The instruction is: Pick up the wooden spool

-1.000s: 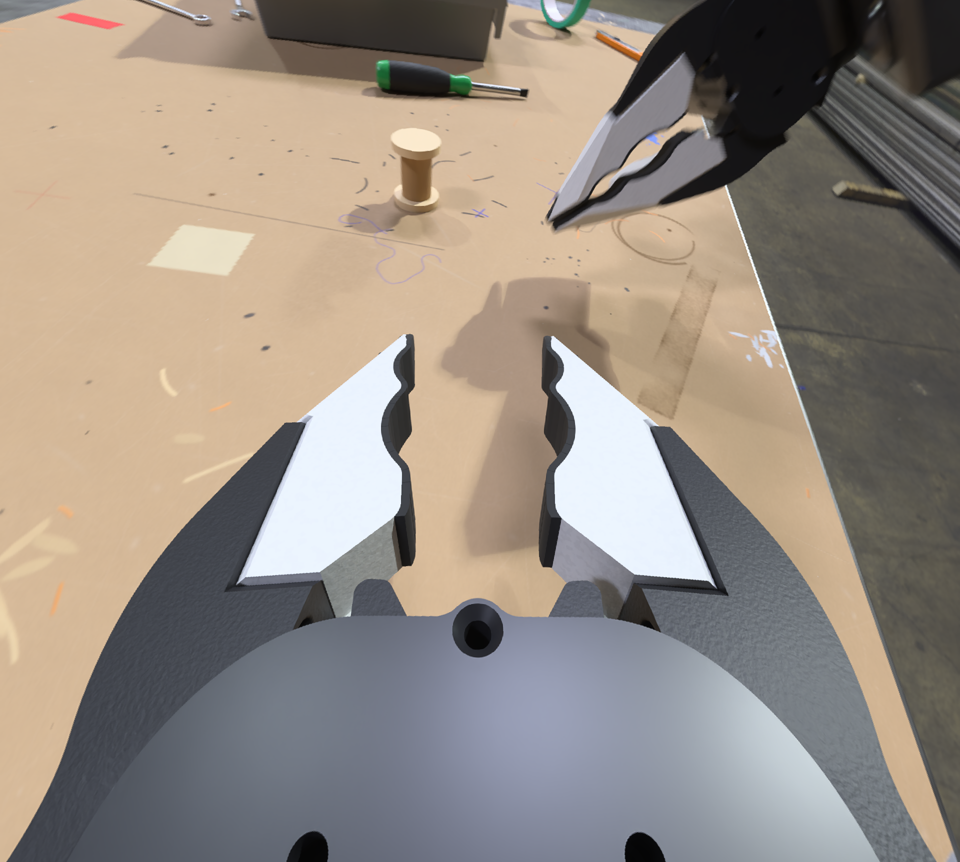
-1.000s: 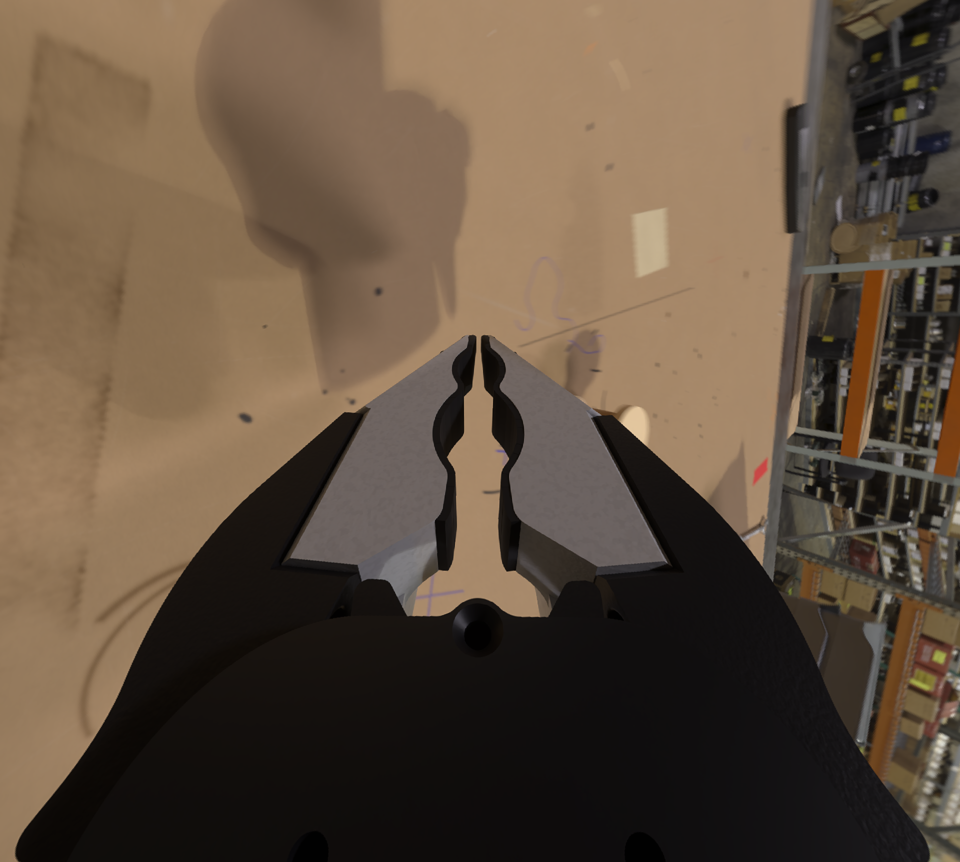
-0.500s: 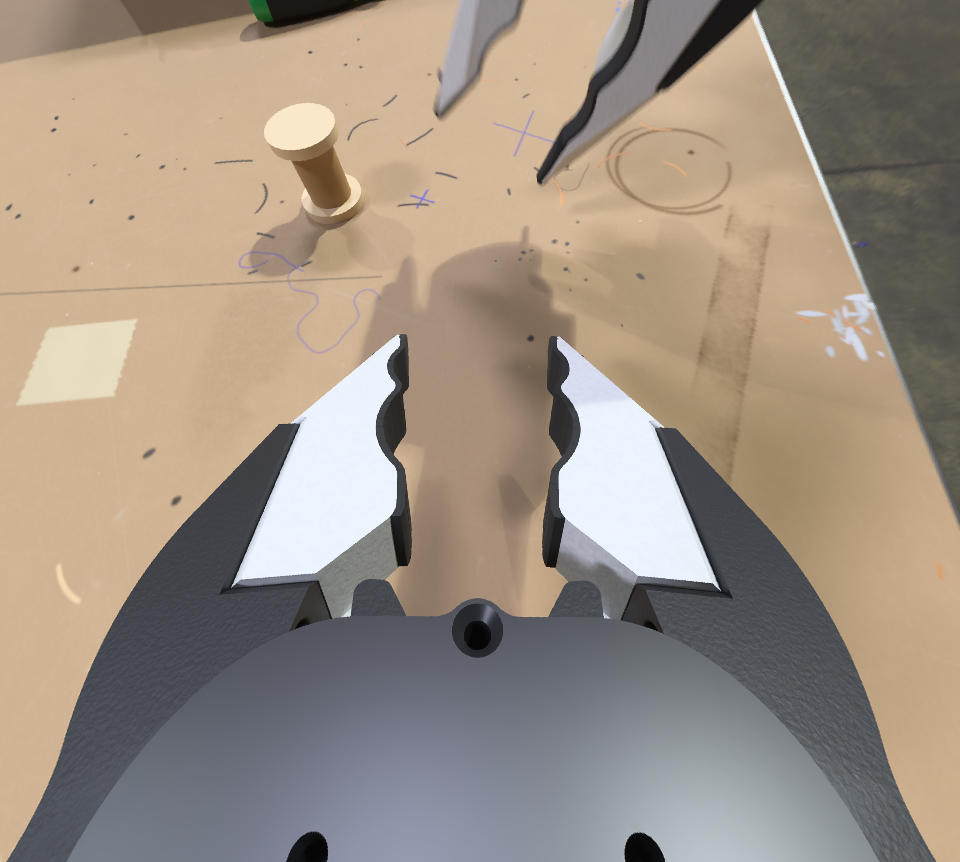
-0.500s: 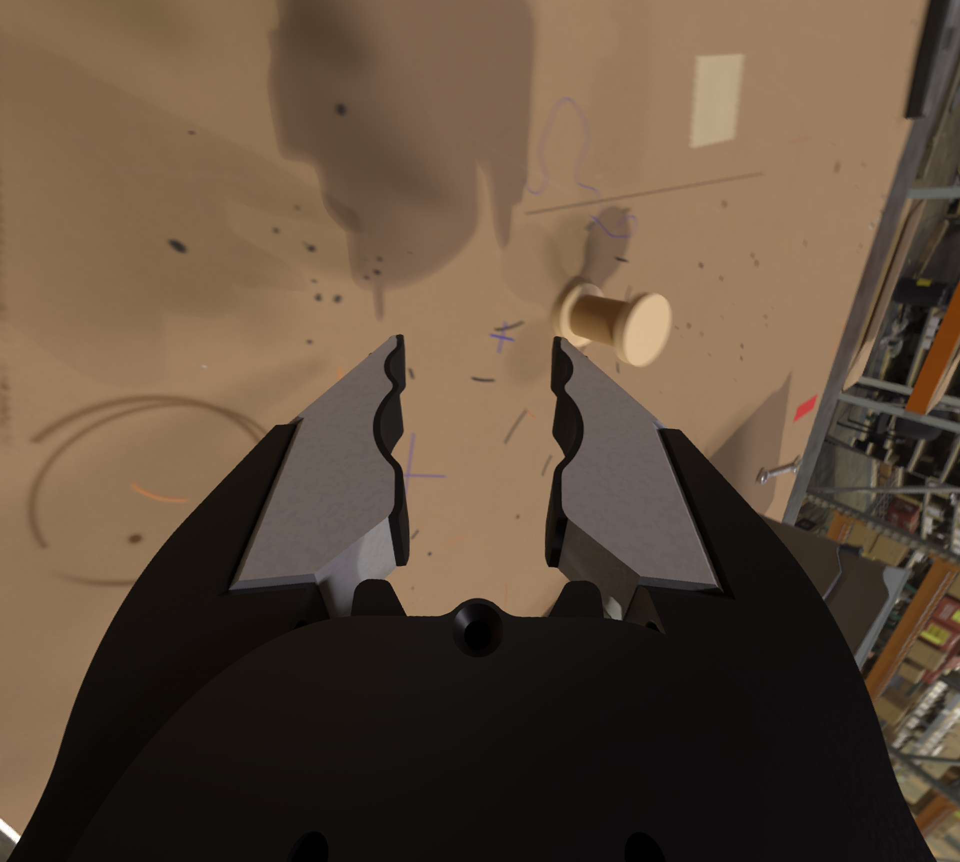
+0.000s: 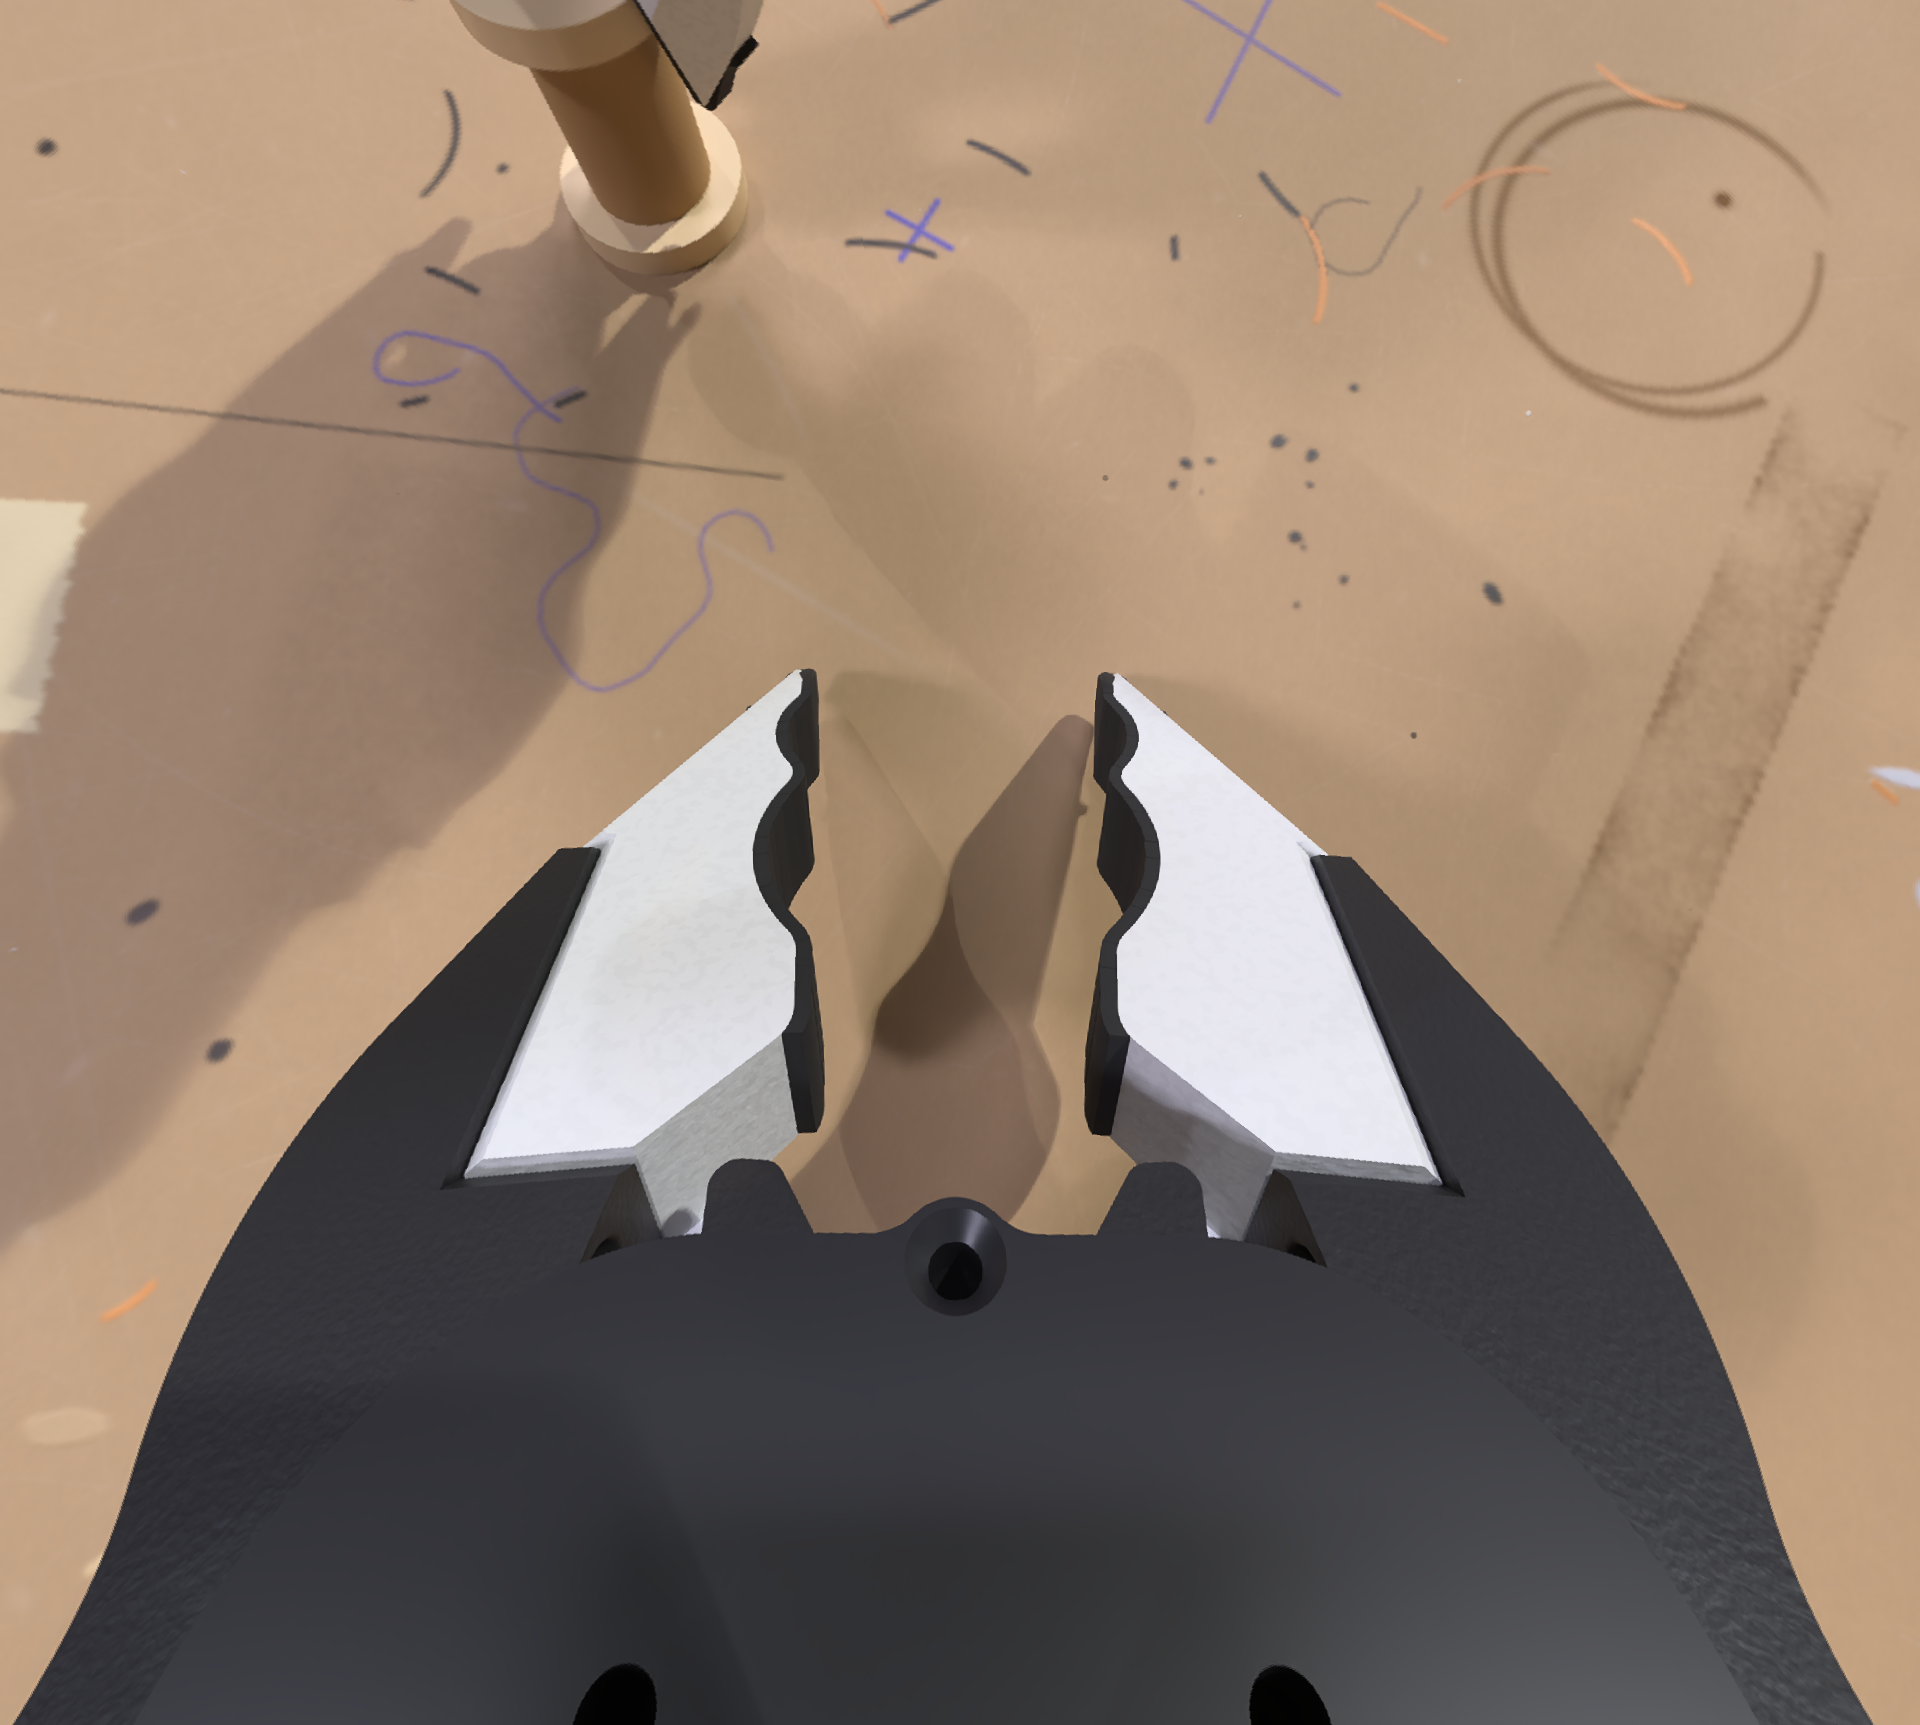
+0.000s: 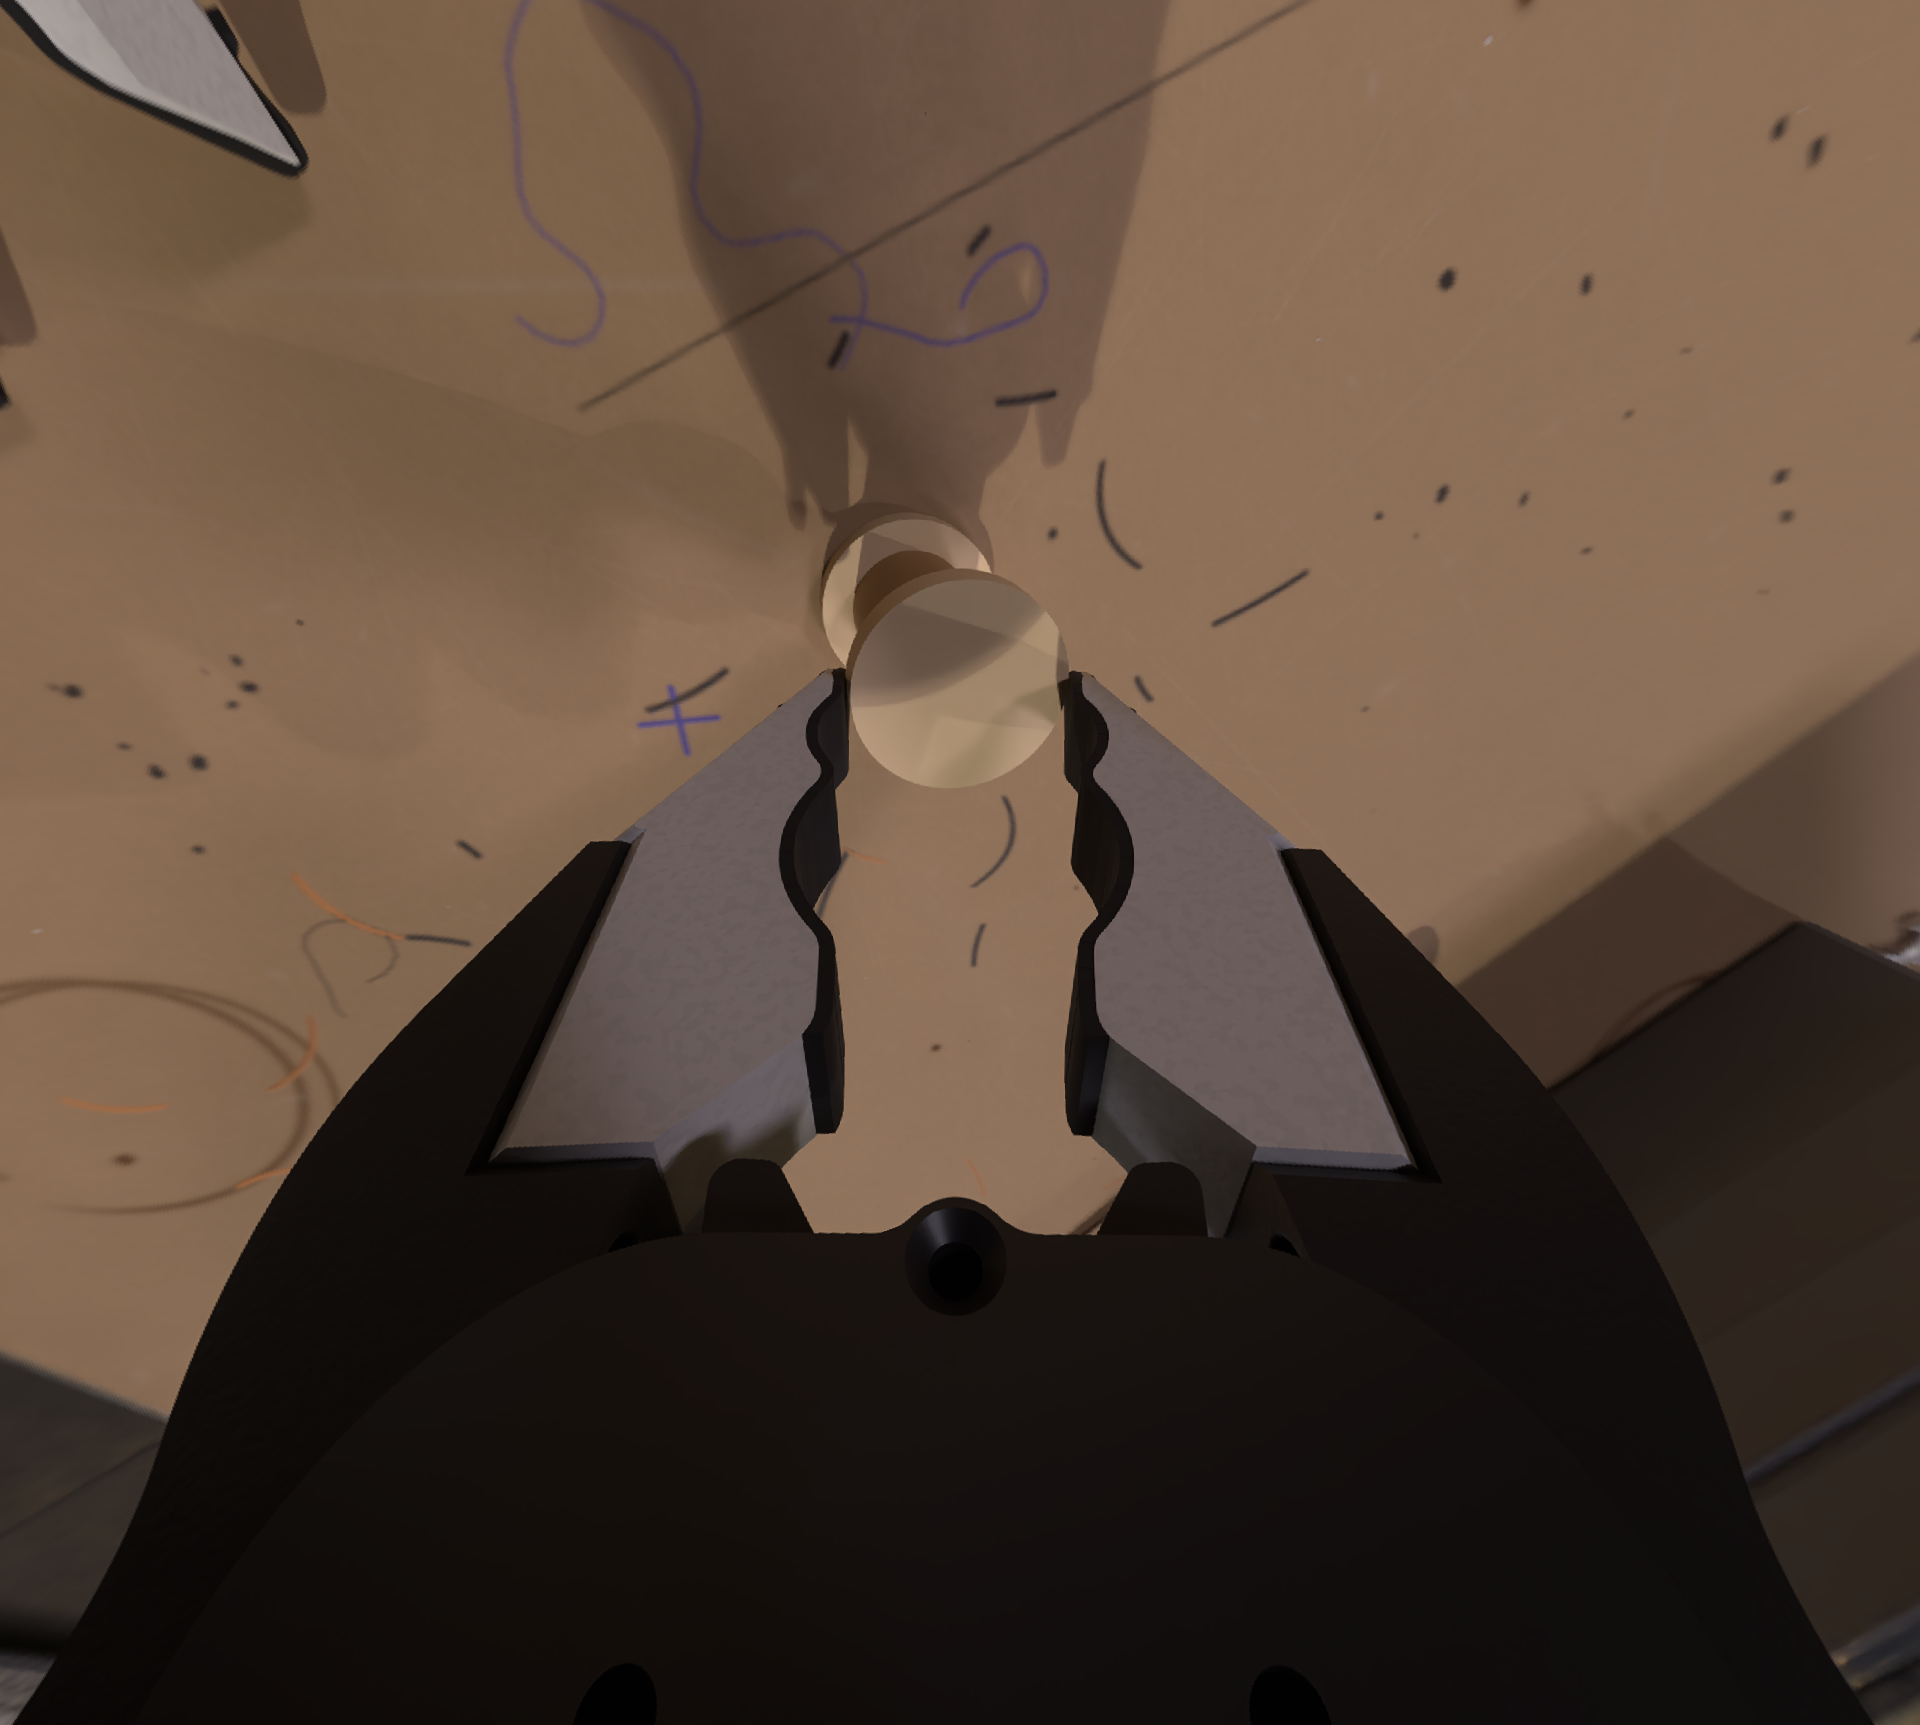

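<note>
Sharp, wide-angle bent edges — soft overlapping shadows, right view dimmer.

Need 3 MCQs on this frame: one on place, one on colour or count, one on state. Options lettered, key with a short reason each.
1. Where does the wooden spool sit relative to the right gripper?
A. Its top flange lies between the fingertips
B. Far off to the gripper's left
C. Behind the gripper body

2. What colour is the large X mark drawn on the table?
A. Green
B. Purple-blue
C. Red

3. What is the state of the left gripper?
A. Shut on the spool
B. Shut on nothing
C. Open, holding nothing

Key:
1 A: in the right wrist view the round flange fills the gap at the fingertips.
2 B: the left wrist view shows thin purple-blue crossed strokes.
3 C: its fingers stand well apart with only bare table between them, and the spool stands upright farther off.
</note>
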`<state>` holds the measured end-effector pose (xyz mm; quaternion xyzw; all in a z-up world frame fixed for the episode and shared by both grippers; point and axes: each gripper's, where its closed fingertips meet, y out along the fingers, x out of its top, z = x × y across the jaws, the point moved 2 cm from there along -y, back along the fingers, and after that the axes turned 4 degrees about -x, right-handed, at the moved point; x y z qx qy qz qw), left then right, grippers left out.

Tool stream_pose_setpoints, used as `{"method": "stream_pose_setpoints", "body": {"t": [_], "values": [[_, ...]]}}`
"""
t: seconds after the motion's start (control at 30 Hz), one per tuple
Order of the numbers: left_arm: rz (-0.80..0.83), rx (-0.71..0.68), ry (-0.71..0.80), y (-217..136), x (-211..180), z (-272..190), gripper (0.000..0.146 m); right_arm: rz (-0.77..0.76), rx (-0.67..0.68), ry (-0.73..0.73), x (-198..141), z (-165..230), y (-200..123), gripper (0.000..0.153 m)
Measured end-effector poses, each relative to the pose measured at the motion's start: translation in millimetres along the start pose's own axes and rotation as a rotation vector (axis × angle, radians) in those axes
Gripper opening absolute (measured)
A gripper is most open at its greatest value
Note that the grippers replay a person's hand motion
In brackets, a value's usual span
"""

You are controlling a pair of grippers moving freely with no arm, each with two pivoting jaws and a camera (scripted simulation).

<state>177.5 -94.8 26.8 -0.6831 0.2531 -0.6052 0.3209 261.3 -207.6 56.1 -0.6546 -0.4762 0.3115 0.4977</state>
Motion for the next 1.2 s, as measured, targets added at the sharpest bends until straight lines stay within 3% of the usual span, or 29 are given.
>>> {"method": "stream_pose_setpoints", "body": {"t": [0.13, 0.3, 0.57, 0.8, 1.03, 1.2], "values": [[0.006, -0.021, -0.028, 4.3, 1.6, -1.3, 0.053, -0.003, 0.061, 0.038, 1.4, -4.8, 1.0, 0.042], [-0.005, -0.007, -0.056, 10.3, 8.8, 1.0, 0.052, -0.044, 0.053, 0.087, 6.7, -15.4, -20.9, 0.042], [-0.099, 0.105, -0.067, 25.8, 35.2, 26.2, 0.053, -0.069, 0.064, 0.089, 13.5, -0.9, -43.7, 0.042], [-0.303, 0.138, 0.065, -19.6, 32.4, -3.5, 0.050, -0.095, 0.054, 0.089, 17.2, 23.0, -55.0, 0.042], [-0.306, 0.082, 0.046, -30.4, 17.1, -20.2, 0.048, -0.142, 0.044, 0.092, 22.2, 54.7, -63.2, 0.042], [-0.331, 0.027, 0.027, -47.5, 3.9, -23.5, 0.049, -0.100, 0.017, 0.062, 21.8, 72.9, -46.1, 0.042]]}}
